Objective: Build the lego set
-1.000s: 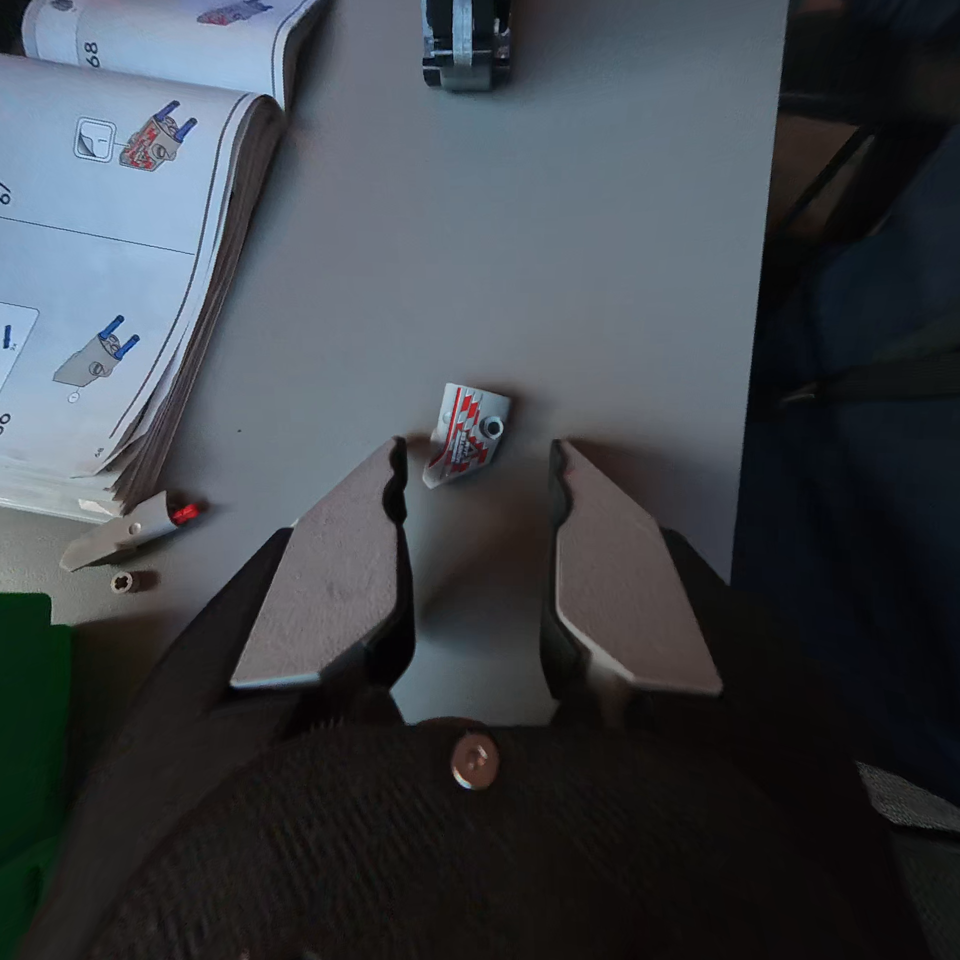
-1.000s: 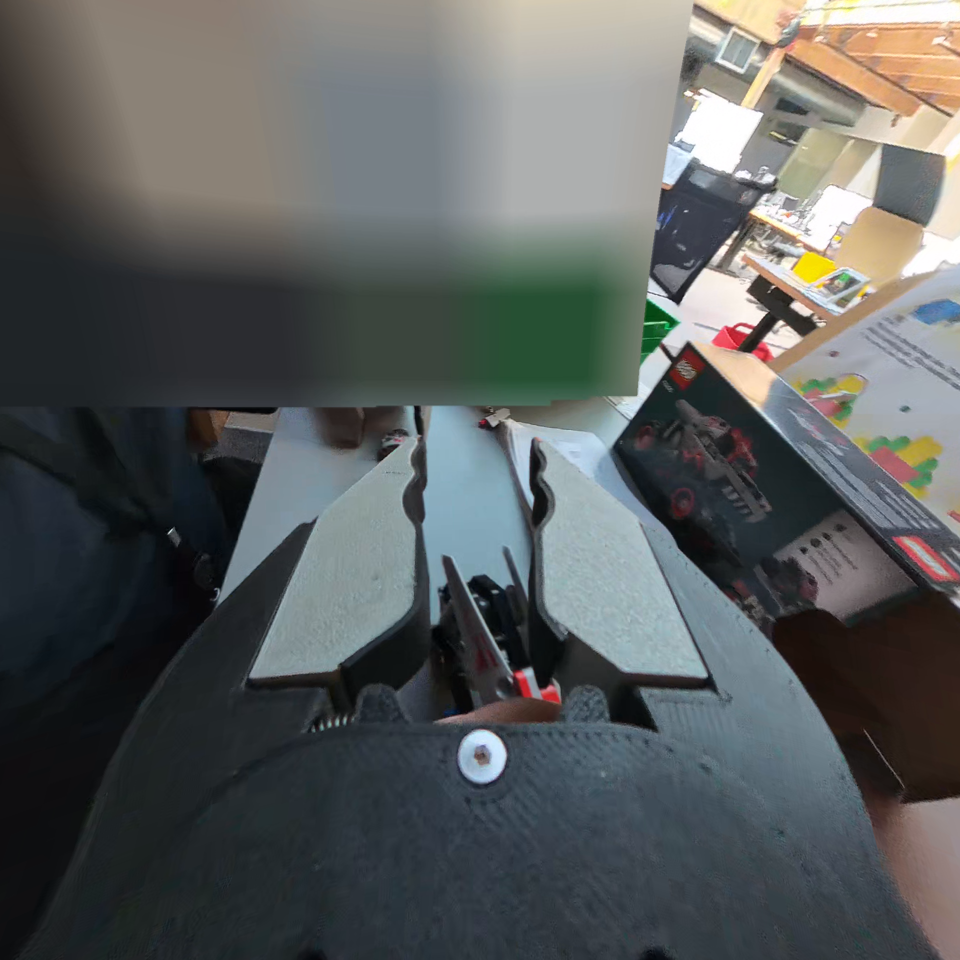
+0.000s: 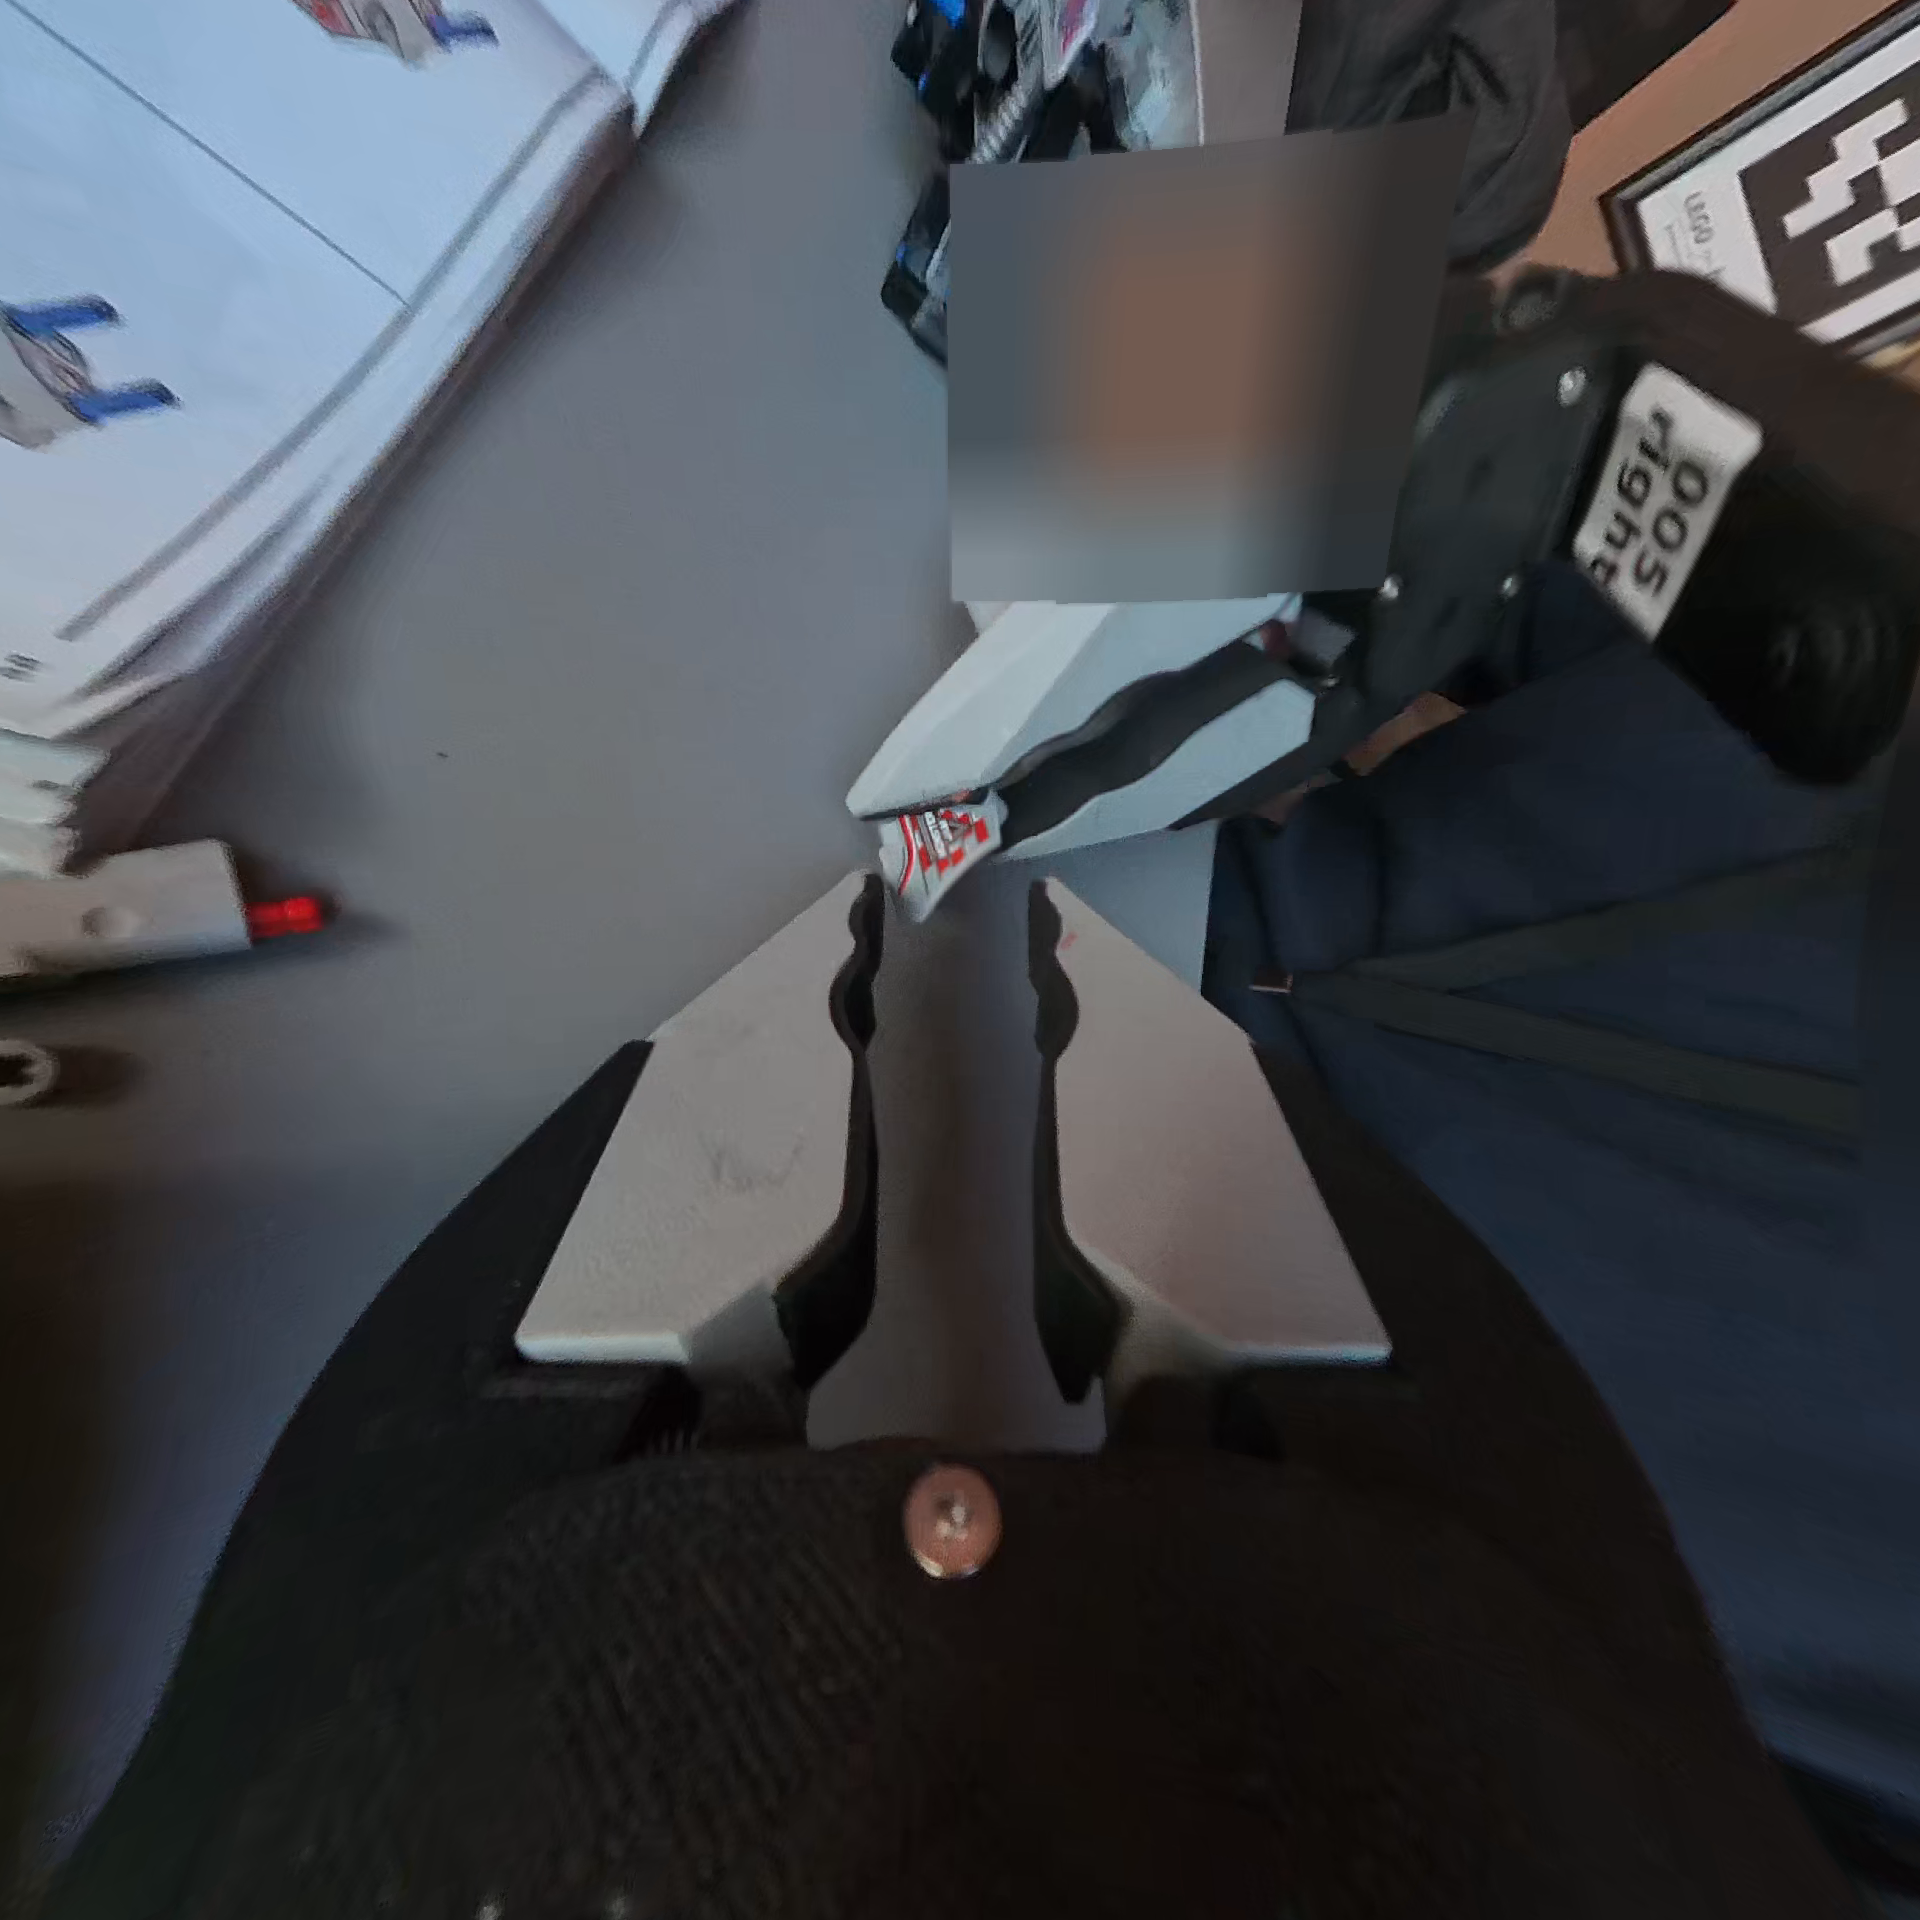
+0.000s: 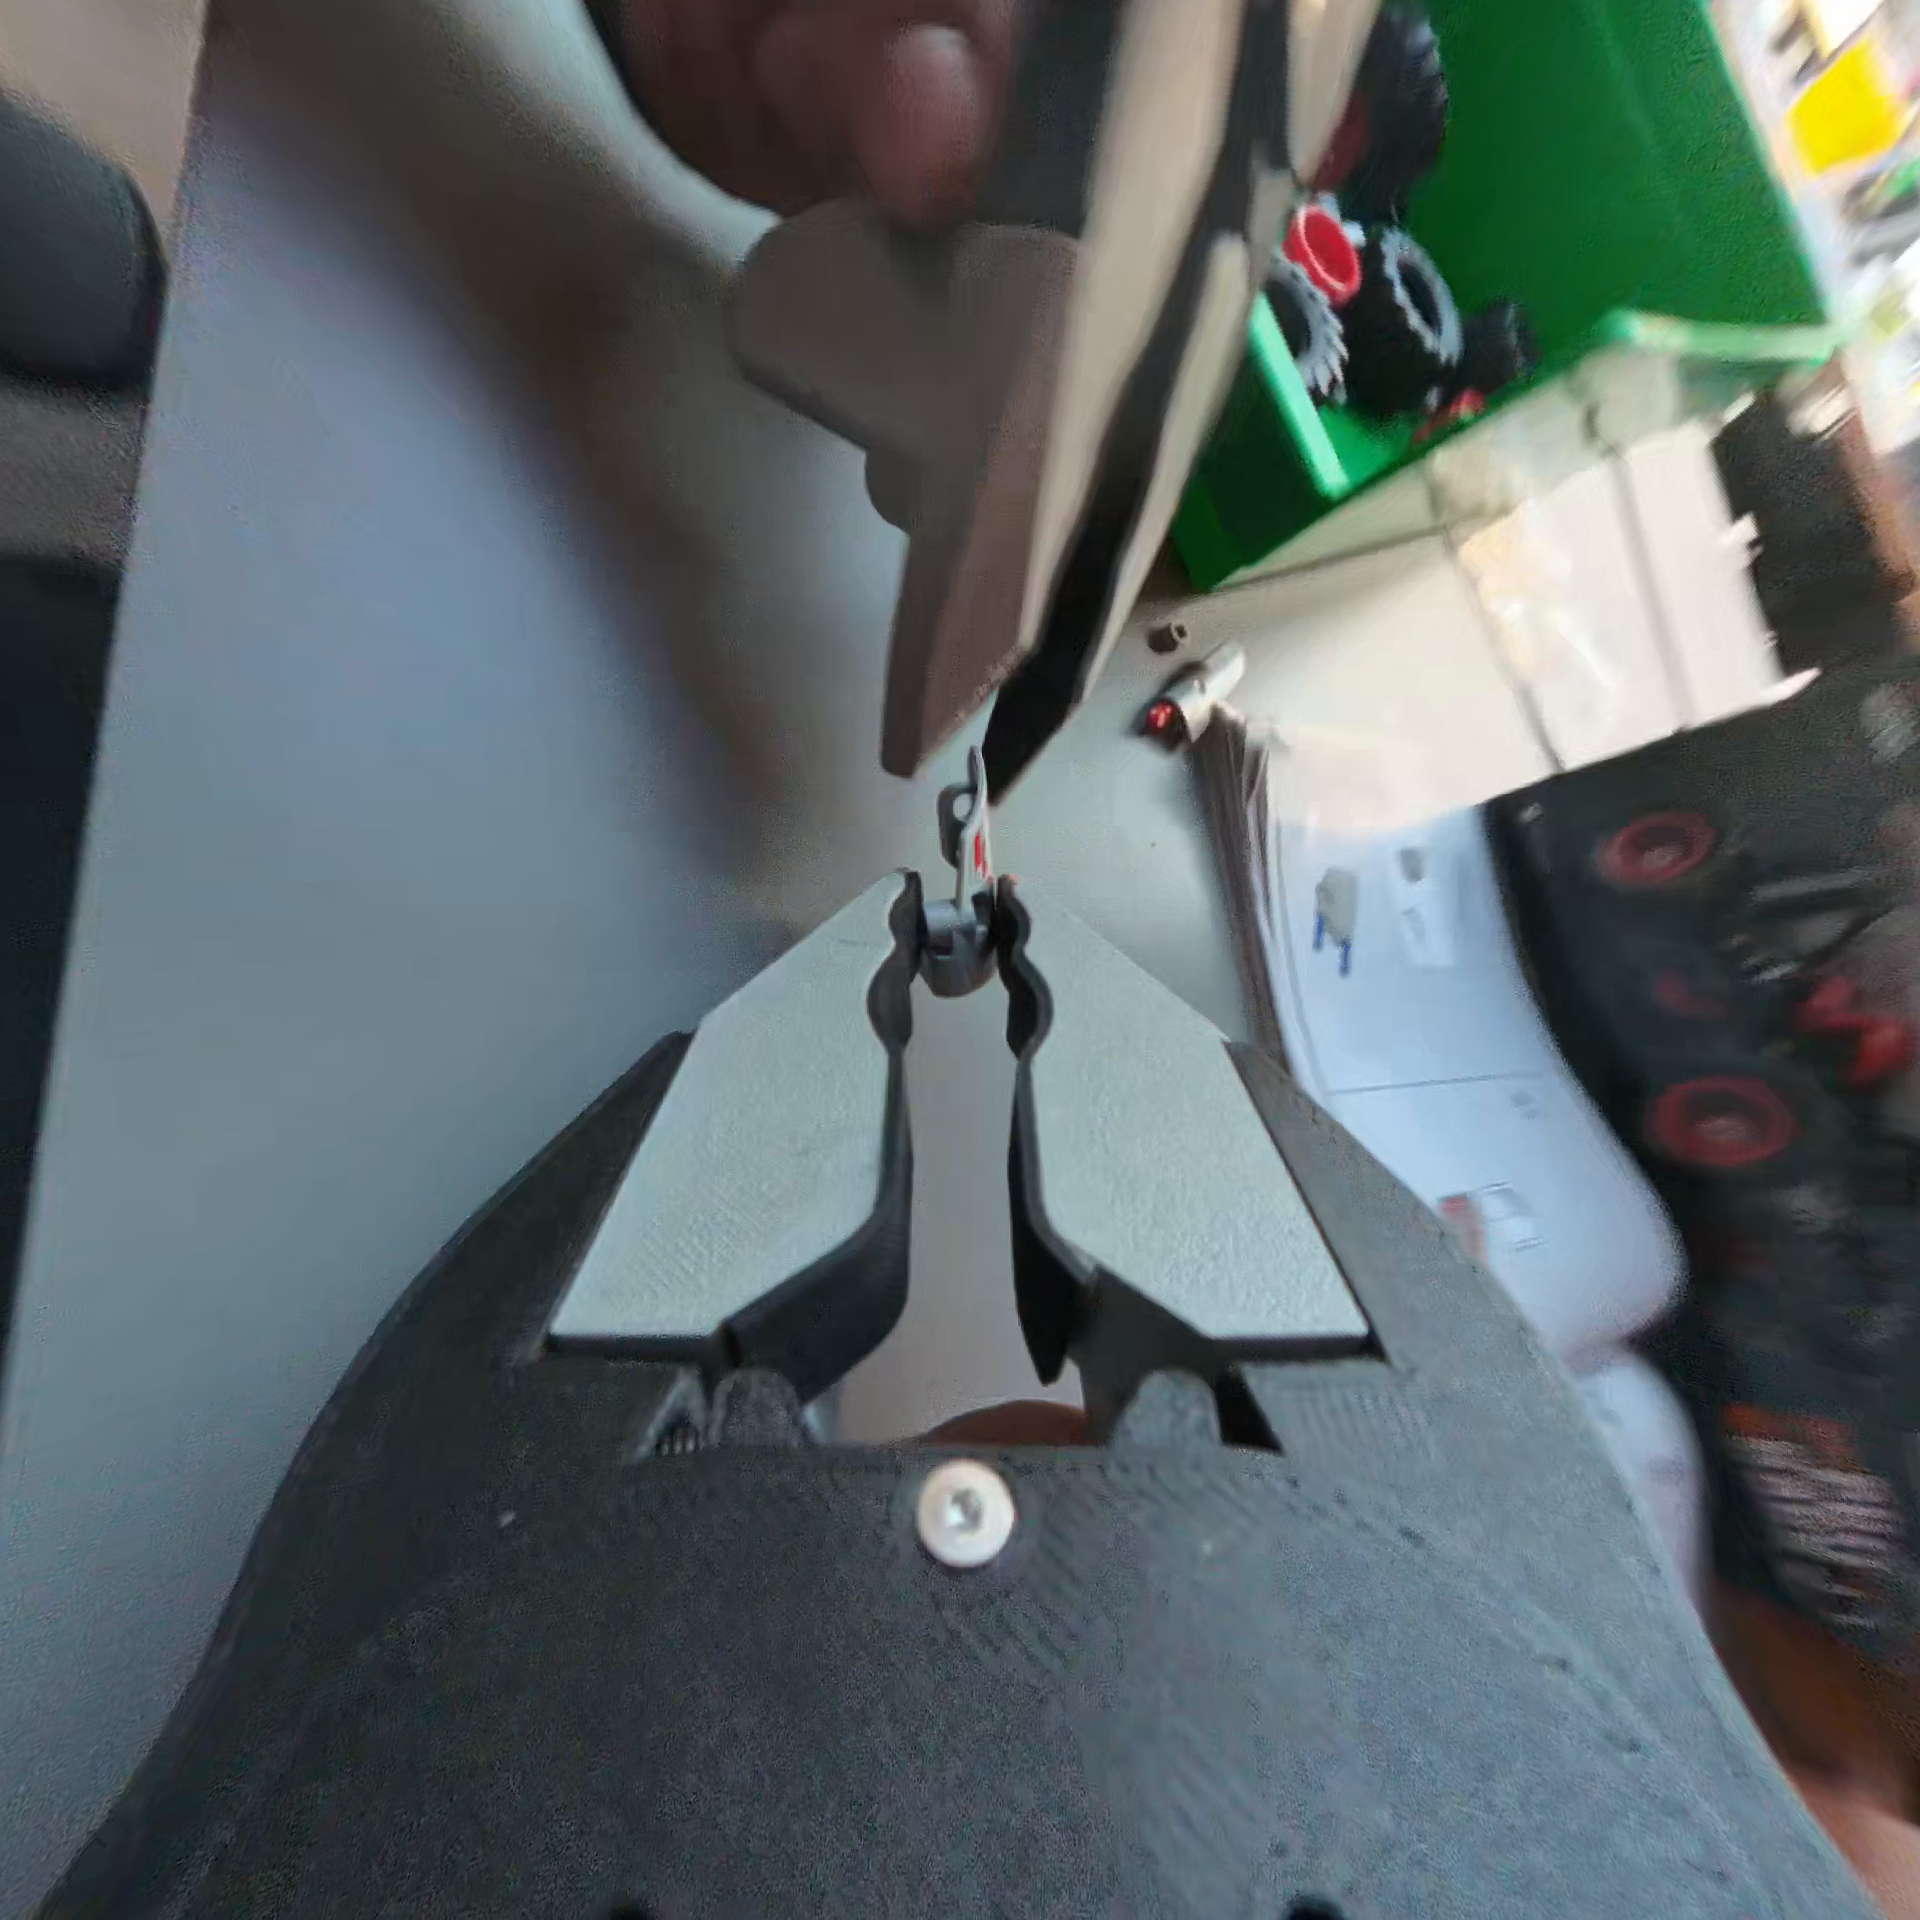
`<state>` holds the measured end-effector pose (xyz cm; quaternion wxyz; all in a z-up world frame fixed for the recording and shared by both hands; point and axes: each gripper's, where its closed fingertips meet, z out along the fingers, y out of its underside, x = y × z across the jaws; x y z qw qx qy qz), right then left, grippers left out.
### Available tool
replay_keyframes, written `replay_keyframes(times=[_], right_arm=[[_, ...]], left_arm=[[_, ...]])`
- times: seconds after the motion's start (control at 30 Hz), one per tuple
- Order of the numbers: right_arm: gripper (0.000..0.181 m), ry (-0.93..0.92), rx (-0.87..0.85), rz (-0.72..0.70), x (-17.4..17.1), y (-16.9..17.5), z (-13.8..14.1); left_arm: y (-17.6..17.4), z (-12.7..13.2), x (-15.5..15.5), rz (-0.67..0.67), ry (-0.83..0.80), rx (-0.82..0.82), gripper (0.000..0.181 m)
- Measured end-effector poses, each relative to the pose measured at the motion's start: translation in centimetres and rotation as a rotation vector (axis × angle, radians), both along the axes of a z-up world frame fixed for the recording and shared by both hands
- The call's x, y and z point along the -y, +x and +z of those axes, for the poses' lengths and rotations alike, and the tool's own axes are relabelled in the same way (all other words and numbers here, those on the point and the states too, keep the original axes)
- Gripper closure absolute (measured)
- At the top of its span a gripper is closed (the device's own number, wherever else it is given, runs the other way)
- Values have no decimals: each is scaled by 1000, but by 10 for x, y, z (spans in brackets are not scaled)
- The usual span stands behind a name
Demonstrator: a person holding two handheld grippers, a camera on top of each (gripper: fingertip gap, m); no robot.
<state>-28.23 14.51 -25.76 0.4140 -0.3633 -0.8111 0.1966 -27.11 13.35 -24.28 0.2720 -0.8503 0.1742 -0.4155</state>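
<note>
On the left of the left wrist view lies the open instruction booklet (image 3: pixel 239 312) on the grey table (image 3: pixel 623 623), with a grey piece tipped with a red pin (image 3: pixel 156 920) below it. At centre, the left gripper (image 3: pixel 954 914) has its fingers slightly parted, the small white panel with red-and-white print (image 3: pixel 935 847) just ahead of their tips. The right gripper (image 3: pixel 935 800) reaches in from the right and pinches that panel at its tips. In the right wrist view, the right gripper (image 4: pixel 956 904) clamps the panel's grey end (image 4: pixel 951 940), the left gripper (image 4: pixel 956 748) above. A green bin (image 4: pixel 1299 447) of black tyres sits at upper right.
</note>
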Motion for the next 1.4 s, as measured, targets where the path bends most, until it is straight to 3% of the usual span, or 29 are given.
replay_keyframes(times=[0.2,0.43,0.8,1.07,1.27,1.4], right_arm=[[171,-705,24,-95,-1,-5,27],[171,-1014,88,-1,23,0,40],[171,-995,120,79,36,7,39],[171,-1042,150,84,39,7,38],[144,-1005,140,13,29,5,31],[146,-1003,149,-8,27,5,29]], left_arm=[[-19,10,3,70,221,-179,146],[-15,23,7,101,352,-143,147],[0,41,15,-3,296,151,169],[4,35,15,-26,288,142,176],[-19,29,0,116,227,115,176],[-32,20,-3,173,188,91,176]])
